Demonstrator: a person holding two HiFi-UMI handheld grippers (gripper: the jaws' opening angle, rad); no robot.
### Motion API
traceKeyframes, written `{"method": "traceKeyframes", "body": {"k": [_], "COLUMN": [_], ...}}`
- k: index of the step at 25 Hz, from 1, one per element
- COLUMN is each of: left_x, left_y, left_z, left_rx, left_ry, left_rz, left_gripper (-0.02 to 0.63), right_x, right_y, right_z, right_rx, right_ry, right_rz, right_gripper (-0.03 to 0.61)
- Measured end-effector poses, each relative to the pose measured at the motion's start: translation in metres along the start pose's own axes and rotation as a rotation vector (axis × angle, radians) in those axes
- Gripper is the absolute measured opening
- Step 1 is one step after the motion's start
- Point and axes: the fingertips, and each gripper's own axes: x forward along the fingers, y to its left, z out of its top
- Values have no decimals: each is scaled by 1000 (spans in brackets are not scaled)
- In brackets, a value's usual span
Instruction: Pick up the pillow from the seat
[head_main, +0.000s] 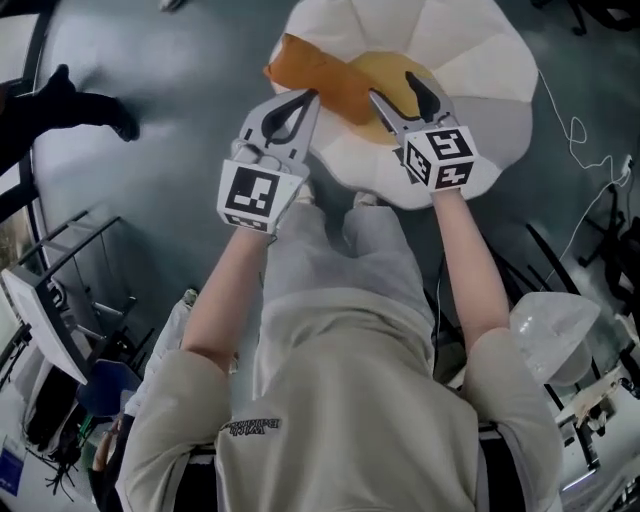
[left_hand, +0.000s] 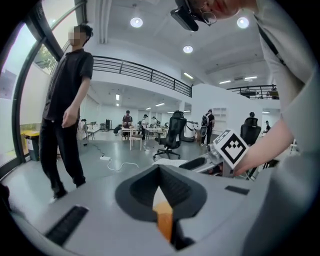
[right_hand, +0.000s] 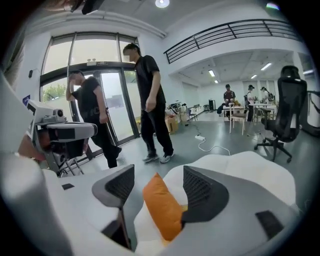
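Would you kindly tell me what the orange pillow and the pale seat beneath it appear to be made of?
Pillow: probably matte woven fabric over soft filling; it looks dull and creases. Seat: padded cream cloth or leatherette, hard to tell which; puffy panels meet at seams like petals.

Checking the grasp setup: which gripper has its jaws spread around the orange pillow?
The right gripper: its jaws stand apart with the orange pillow between them. The left gripper has its jaws together at the tips.
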Motion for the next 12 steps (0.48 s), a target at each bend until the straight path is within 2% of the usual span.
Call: {"method": "traceKeyframes", "body": {"k": [6,12], "left_x": [36,70], "left_y": [-1,-4], "left_z": [-89,-179], "left_rx": [-32,-50], "left_ry": [45,93], "left_rz": [-28,-59], "left_gripper": [9,9], "right_x": [54,106], "right_y": [-31,-64], "right_z": [-93,-177], "right_rx": [34,62], "right_ry": [78,151], "right_rz": [-5,-6], "right_gripper": [329,390]}}
